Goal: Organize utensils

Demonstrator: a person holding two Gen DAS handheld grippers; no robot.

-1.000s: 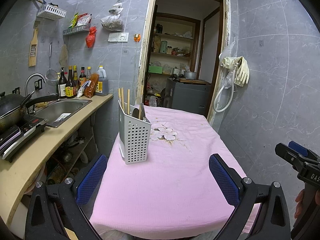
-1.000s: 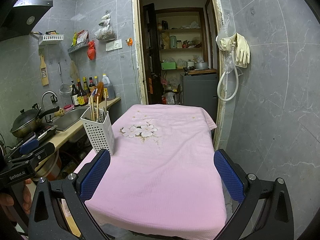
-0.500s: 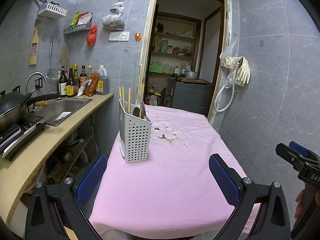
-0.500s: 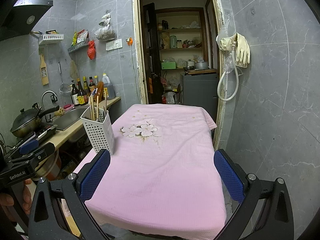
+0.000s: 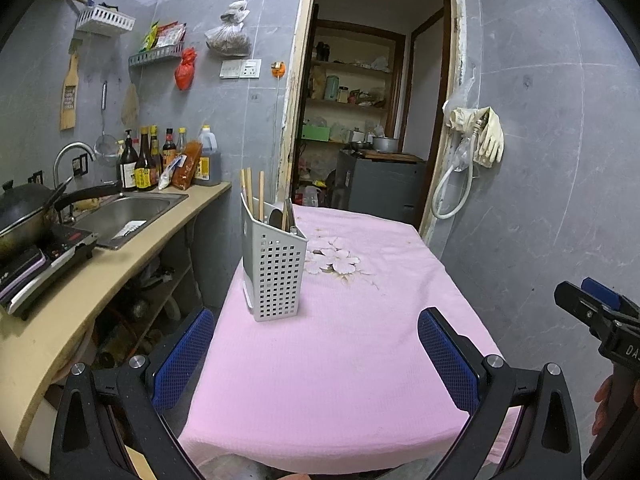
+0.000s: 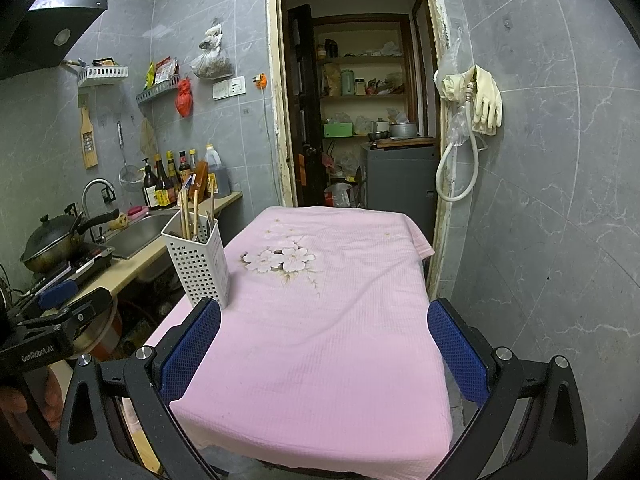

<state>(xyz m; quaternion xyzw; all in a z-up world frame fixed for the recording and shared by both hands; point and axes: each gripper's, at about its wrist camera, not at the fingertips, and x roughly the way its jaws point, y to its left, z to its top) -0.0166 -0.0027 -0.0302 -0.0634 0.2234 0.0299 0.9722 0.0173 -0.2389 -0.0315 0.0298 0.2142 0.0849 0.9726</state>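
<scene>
Both jaws stand wide and hold nothing: we see our left gripper (image 5: 316, 356) and right gripper (image 6: 324, 344) hovering at the near edge of the table (image 6: 320, 360). Chopsticks (image 5: 261, 196) stand upright in the white holder (image 5: 276, 272) on the pink cloth's left side, beside the sink (image 5: 128, 212).

Both grippers, L (image 5: 316, 356) & R (image 6: 324, 348), held level, jaws wide, empty.

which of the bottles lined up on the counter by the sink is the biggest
The jug with the white cap, at the end of the row nearest the doorway. It is far wider than the slim dark sauce bottles beside it.
</scene>
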